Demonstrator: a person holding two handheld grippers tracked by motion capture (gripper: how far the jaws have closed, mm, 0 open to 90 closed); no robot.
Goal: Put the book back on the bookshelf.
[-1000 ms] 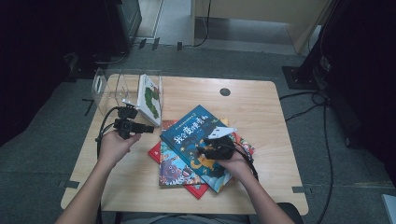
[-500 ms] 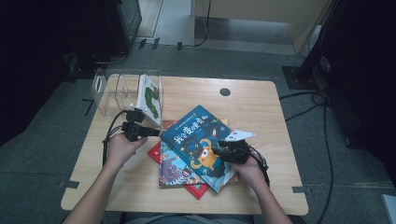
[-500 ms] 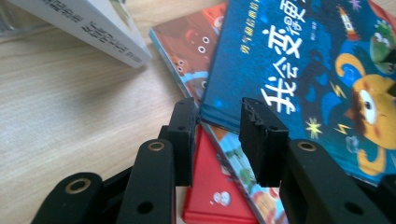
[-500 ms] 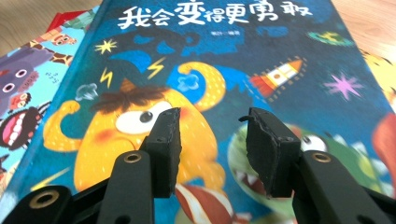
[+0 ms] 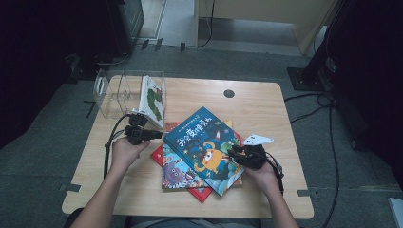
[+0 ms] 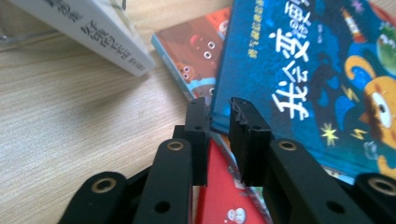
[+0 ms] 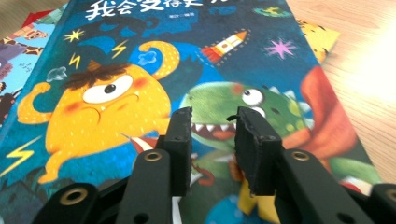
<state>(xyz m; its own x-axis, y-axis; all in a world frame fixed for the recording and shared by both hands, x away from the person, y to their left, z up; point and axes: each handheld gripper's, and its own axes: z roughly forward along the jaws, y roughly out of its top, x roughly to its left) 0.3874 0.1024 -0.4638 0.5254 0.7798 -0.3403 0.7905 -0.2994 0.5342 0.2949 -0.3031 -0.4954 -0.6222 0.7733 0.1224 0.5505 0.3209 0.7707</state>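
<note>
A blue picture book [image 5: 199, 137] with an orange monster on its cover tops a stack of books in the middle of the table [image 5: 266, 104]. My left gripper [image 5: 151, 135] sits at the book's left corner. In the left gripper view the left gripper [image 6: 218, 109] is open by a narrow gap, with the blue book [image 6: 303, 70] corner just beyond the tips. My right gripper [image 5: 236, 153] rests over the book's right side. Its jaws stand open above the cover [image 7: 140, 56], and nothing lies between them at the right gripper [image 7: 212, 116].
Under the blue book lie a cartoon-covered book [image 5: 176, 171] and a red book [image 5: 202, 194]. A white book [image 5: 153, 97] leans in a clear acrylic holder [image 5: 116, 90] at the back left. A dark round hole [image 5: 229, 93] marks the table's far middle.
My right gripper has slid from the blue book's middle toward its right side. The left gripper has moved right, up to the book's left corner.
</note>
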